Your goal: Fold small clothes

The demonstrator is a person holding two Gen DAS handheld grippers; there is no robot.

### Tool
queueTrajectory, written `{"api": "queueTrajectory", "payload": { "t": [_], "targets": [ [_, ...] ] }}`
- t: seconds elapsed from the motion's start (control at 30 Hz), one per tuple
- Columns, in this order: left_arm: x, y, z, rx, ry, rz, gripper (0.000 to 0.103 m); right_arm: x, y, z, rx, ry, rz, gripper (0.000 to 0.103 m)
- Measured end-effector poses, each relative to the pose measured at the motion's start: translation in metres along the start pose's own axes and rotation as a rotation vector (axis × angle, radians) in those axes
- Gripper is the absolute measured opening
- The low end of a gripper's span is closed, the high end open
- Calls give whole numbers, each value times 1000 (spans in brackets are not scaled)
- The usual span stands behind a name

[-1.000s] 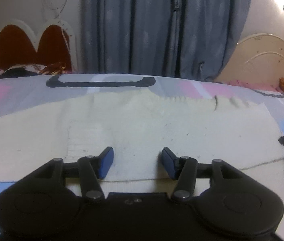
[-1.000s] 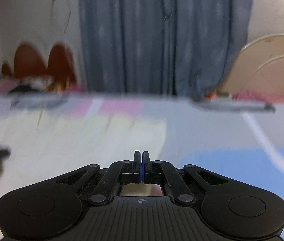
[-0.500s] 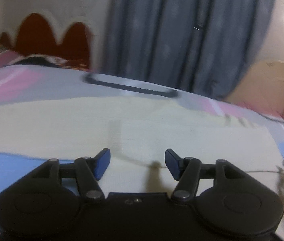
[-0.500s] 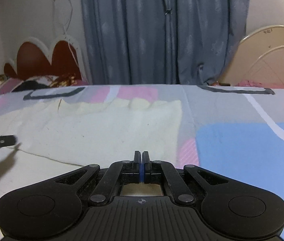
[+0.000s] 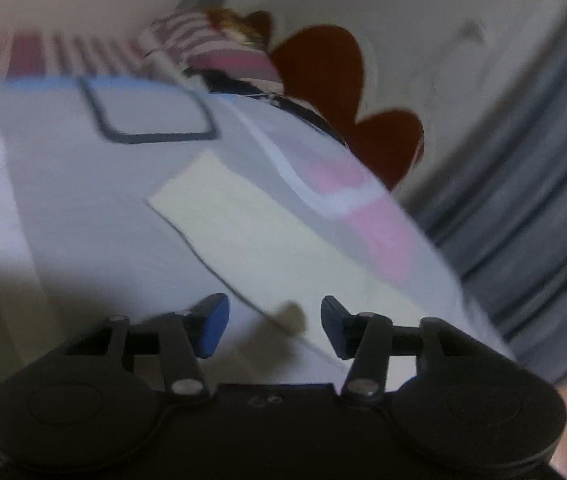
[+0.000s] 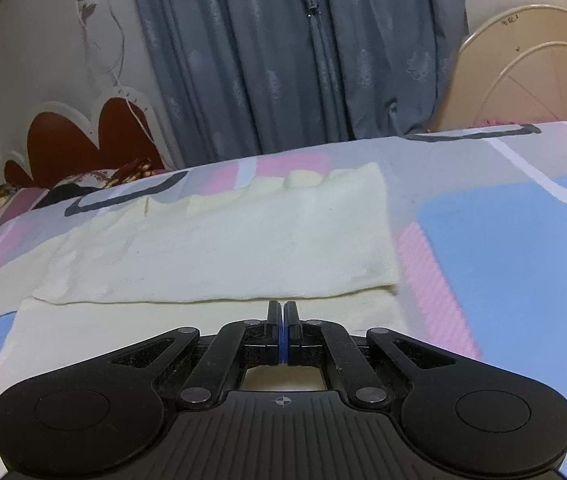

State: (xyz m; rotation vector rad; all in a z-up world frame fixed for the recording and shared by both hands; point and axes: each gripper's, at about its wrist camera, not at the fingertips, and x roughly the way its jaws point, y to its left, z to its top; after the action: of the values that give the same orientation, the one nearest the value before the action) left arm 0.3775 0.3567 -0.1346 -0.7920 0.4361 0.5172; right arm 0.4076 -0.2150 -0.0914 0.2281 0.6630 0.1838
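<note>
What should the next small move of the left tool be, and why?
Probably ease the left tool forward and close it on the near edge of the cream knitted cloth. Its jaws stand open with that edge and a small cream tab between them, nothing gripped. The right tool is shut, apparently empty, over the cloth's folded layer.

Left gripper (image 5: 273, 326) has swung hard left and rolled; its view now tilts toward the headboard (image 5: 347, 100) corner of the bed (image 5: 63, 200), strongly blurred, where before it faced the curtain squarely. The cream cloth (image 5: 267, 236) now runs diagonally as a narrow strip. Right gripper (image 6: 283, 320) has drawn back slightly and tilted; the cloth's folded edge now lies just ahead of it.
</note>
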Motion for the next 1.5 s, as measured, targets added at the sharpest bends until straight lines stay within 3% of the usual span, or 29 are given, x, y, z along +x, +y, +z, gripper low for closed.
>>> {"api": "queueTrajectory", "payload": {
  "t": [0.23, 0.33, 0.4, 0.43, 0.57, 0.7, 0.83, 0.97, 1.13, 1.27, 1.33, 1.37, 1.4, 1.47, 1.5],
  "targets": [
    [13, 28, 24, -152, -11, -65, 42, 7, 21, 8, -1, -12, -5, 0],
    [19, 32, 25, -179, -19, -56, 32, 8, 23, 11, 8, -17, -11, 0],
    [26, 31, 29, -160, -9, -19, 7, 8, 21, 13, 12, -20, -21, 0],
    [27, 32, 31, -153, -1, -11, 4, 9, 20, 14, 14, -20, -25, 0],
    [29, 23, 34, -129, -14, -13, 2, 13, 14, 19, 25, -16, -36, 0],
    [18, -40, 21, 38, -10, -166, 2, 12, 9, 24, 32, -36, -32, 0],
    [11, -136, -20, 238, 56, -337, 2, 9, 0, 24, 49, -44, -31, 0],
    [5, -232, -90, 443, 153, -441, 2, 4, -12, 21, 68, -47, -33, 0],
    [8, -313, -196, 701, 266, -470, 2, -7, -35, 19, 104, -52, -37, 0],
    [19, -341, -259, 783, 370, -470, 2, -17, -56, 20, 144, -61, -40, 0],
    [26, -349, -283, 833, 419, -476, 7, -21, -65, 20, 167, -67, -20, 0],
    [27, -349, -290, 851, 402, -487, 21, -23, -69, 21, 177, -70, 0, 0],
    [22, -351, -295, 862, 383, -511, 44, -23, -71, 22, 179, -67, 17, 0],
    [14, -347, -291, 872, 385, -552, 64, -23, -71, 26, 171, -59, 41, 1],
    [6, -341, -288, 883, 357, -546, 63, -22, -68, 28, 161, -62, 47, 21]
  ]
}}
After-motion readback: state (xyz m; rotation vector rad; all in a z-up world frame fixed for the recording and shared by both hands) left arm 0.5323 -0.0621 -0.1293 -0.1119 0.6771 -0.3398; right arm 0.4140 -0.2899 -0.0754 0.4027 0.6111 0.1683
